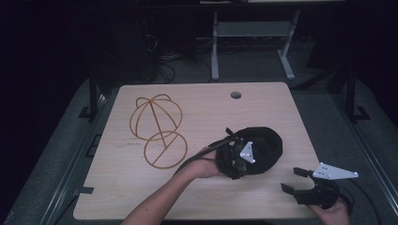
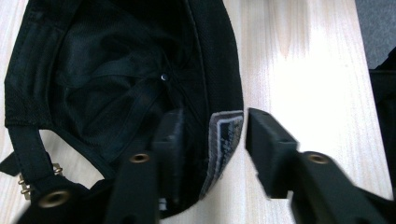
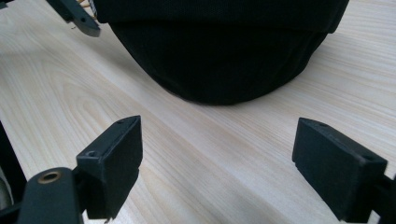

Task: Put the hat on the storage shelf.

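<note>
High view: the black cap (image 1: 263,147) lies right of centre on the desk (image 1: 202,117), with the wire cap frame (image 1: 157,129) well apart at left centre. The left tool (image 1: 234,159) sits at the cap's lower-left edge, and the right tool (image 1: 295,180) hangs at lower right, just off the cap. The cap's long axis seems to run from lower left to upper right, though which end is the brim I cannot tell here.

Left gripper view: the cap (image 2: 126,84) lies inside-up in the upper left and centre. The left tool (image 2: 212,135) stands narrow with its jaws astride the cap's edge, one inside, one outside on bare wood, not yet pinching. I judge the step is taking hold of the rim; next calls for closing and lifting.

Right gripper view: the right tool (image 3: 217,149) stands wide and empty, low in the frame, with the cap (image 3: 219,51) ahead at top centre, its rounded edge bulging toward the camera
</note>
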Demonstrator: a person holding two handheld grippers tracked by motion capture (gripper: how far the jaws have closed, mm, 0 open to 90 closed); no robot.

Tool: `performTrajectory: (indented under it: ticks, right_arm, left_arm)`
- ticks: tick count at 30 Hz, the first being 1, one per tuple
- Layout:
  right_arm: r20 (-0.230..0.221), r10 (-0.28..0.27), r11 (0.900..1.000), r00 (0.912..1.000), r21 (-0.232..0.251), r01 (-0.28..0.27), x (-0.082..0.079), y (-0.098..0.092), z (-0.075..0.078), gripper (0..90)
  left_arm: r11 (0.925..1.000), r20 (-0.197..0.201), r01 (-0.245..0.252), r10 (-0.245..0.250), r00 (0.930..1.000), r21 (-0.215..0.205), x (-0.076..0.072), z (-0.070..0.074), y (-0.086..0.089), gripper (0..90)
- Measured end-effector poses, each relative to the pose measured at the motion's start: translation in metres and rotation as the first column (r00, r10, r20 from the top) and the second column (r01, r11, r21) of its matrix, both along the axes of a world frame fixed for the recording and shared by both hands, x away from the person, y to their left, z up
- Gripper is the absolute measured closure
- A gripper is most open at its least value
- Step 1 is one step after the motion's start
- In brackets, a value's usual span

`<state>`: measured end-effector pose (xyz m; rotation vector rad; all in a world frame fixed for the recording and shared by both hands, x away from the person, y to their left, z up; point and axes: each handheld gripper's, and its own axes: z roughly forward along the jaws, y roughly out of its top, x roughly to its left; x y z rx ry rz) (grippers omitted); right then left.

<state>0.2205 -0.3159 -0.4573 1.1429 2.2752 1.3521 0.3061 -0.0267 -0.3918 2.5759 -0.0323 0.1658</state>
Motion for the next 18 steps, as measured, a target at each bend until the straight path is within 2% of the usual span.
performTrajectory:
  ticks: [9,18]
  right_arm:
    - [-0.007,0.009,1.0,0.9999,0.017,-0.008,0.001,0.005,-0.004,15.5]
    - [0.002,0.009,1.0,1.0,0.029,-0.009,0.001,0.004,-0.004,15.5]
  left_arm:
    - [0.9994,-0.023,0.03,-0.03,0.9993,0.018,0.0,0.002,-0.004,76.2]
    - [0.999,-0.035,0.043,-0.043,0.9985,-0.01,0.0,0.015,-0.008,79.8]
